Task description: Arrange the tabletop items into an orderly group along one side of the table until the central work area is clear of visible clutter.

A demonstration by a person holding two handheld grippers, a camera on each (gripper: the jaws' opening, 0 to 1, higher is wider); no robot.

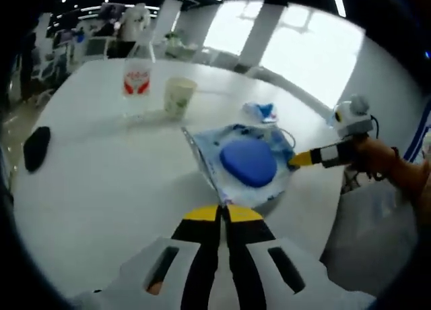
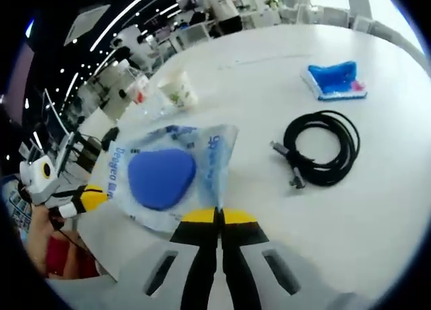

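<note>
STATE: your left tool (image 1: 223, 212) and right tool (image 2: 217, 217) each pinch opposite edges of the clear pouch (image 2: 168, 172) | LOCATION: directly ahead, on the worktop (image 2: 350, 215) | HANDLING: likely light, limp, slippery film; grip the seams, not the blue pad (image 1: 249, 162).

Bare table (image 1: 101, 209) lies open left of the pouch (image 1: 246, 163); bottle (image 1: 137, 81) and cup (image 1: 179, 96) stand behind.

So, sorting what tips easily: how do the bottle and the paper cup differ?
The bottle is clear, tall and narrow with a red label; the paper cup is opaque, pale, short and wider, with a faint green print. The bottle narrows toward its top; the cup is open-mouthed. Both stand upright, side by side on the white table.
</note>
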